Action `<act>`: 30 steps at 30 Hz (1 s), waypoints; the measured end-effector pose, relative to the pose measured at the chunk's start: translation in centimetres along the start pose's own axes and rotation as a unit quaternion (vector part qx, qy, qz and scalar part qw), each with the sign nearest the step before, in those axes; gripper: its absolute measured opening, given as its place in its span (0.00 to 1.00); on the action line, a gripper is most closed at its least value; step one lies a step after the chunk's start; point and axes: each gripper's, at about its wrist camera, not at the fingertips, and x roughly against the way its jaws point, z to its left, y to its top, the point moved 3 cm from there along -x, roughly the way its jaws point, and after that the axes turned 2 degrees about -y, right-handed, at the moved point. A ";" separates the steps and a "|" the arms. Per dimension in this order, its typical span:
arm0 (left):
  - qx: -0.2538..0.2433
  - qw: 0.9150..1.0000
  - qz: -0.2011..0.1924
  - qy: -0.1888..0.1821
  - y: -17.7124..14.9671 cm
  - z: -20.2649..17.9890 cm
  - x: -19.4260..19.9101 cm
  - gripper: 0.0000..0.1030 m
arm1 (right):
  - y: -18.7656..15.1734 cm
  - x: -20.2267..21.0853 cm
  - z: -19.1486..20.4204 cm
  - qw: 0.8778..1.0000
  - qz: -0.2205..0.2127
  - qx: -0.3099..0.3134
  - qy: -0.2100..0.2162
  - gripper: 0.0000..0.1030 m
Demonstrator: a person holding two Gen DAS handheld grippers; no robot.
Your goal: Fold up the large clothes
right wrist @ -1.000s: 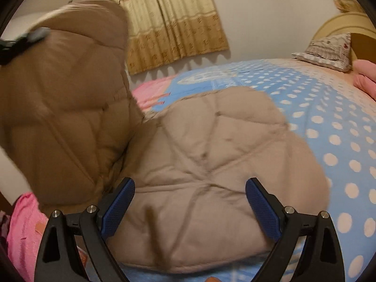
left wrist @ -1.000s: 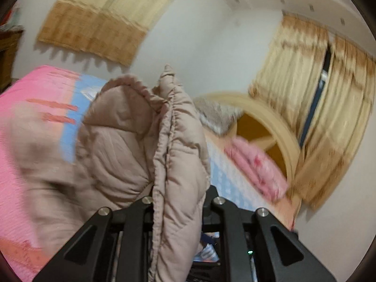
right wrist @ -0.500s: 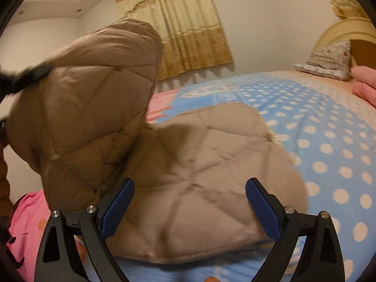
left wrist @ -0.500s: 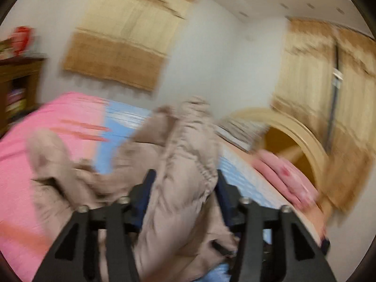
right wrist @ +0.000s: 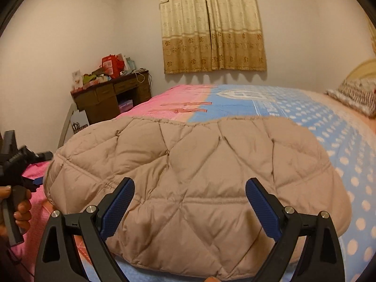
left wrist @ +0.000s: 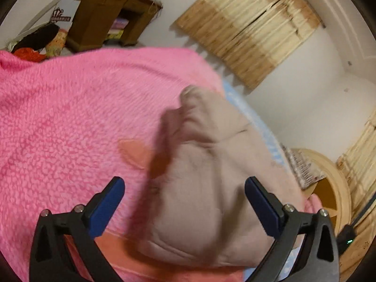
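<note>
Dropped coat (right wrist: 195,178) (apparently flat) on bed (right wrist: 305,108)

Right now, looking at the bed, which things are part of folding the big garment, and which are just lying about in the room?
Part of the job:
- quilted tan coat, lying folded on the bed
- left gripper, open, nothing between its jaws
- right gripper, open above the coat
- bed cover

Just lying about:
- patterned pillow
- wooden desk with clutter on top
- curtains
</note>
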 end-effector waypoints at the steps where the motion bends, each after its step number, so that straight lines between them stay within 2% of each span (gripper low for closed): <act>1: 0.015 0.999 0.014 -0.027 0.0 0.1 -0.6 1.00 | 0.0 -0.1 0.0 1.000 0.002 0.001 -0.001 0.93; 2: 0.023 0.998 0.028 -0.052 -0.4 -0.8 -1.1 1.00 | 0.2 -0.3 -0.2 1.000 0.007 0.000 -0.003 0.93; 3: 0.032 0.993 0.064 -0.088 -0.3 -0.8 -2.3 1.00 | 0.1 -0.1 -0.1 1.000 0.009 -0.001 -0.005 0.93; 4: 0.046 0.990 0.081 -0.107 -0.4 -1.0 -3.2 1.00 | 0.0 -0.4 -0.2 1.000 0.014 -0.002 -0.006 0.93; 8: 0.054 0.984 0.101 -0.138 0.2 -1.2 -4.8 1.00 | -0.7 -1.2 0.3 1.000 0.030 -0.002 -0.005 0.93; 9: 0.054 0.983 0.099 -0.145 0.3 -1.6 -4.6 0.94 | -1.1 -1.4 0.5 0.999 0.034 -0.003 -0.003 0.93; 10: 0.051 0.981 0.100 -0.156 0.3 -1.7 -4.6 0.59 | -1.3 -1.6 0.7 0.999 0.038 -0.004 0.001 0.93; 11: 0.051 0.976 0.112 -0.179 0.3 -1.8 -4.5 0.41 | -1.5 -1.9 0.8 0.999 0.040 -0.005 0.003 0.93; 13: 0.053 0.973 0.113 -0.193 0.1 -2.5 -4.3 0.20 | -1.8 -2.1 1.1 0.999 0.042 -0.003 0.004 0.93; 15: 0.029 0.974 0.094 -0.203 0.2 -3.1 -3.0 0.16 | -1.8 -2.2 1.3 0.999 0.042 -0.002 0.003 0.93; 18: 0.012 0.974 0.067 -0.217 0.7 -5.5 -1.0 0.14 | -1.5 -2.0 1.1 0.999 0.039 -0.002 0.002 0.93; 20: -0.009 0.975 0.055 -0.213 1.2 -7.2 -0.5 0.13 | -1.2 -2.0 0.9 0.999 0.038 0.001 -0.005 0.93; 23: -0.047 0.972 0.039 -0.227 2.2 -11.0 0.6 0.12 | -1.0 -2.5 0.1 0.998 0.054 -0.001 -0.023 0.93; 24: -0.053 0.970 0.037 -0.233 2.5 -12.0 0.2 0.12 | -1.5 -3.4 -0.3 0.996 0.082 0.000 -0.033 0.93; 26: -0.073 0.966 0.038 -0.245 3.0 -14.9 0.1 0.12 | -2.3 -4.6 -1.0 0.993 0.106 -0.011 -0.042 0.93; 30: -0.118 0.963 0.029 -0.240 3.0 -19.3 -0.4 0.12 | -2.9 -4.0 -2.0 0.994 0.095 -0.039 -0.028 0.93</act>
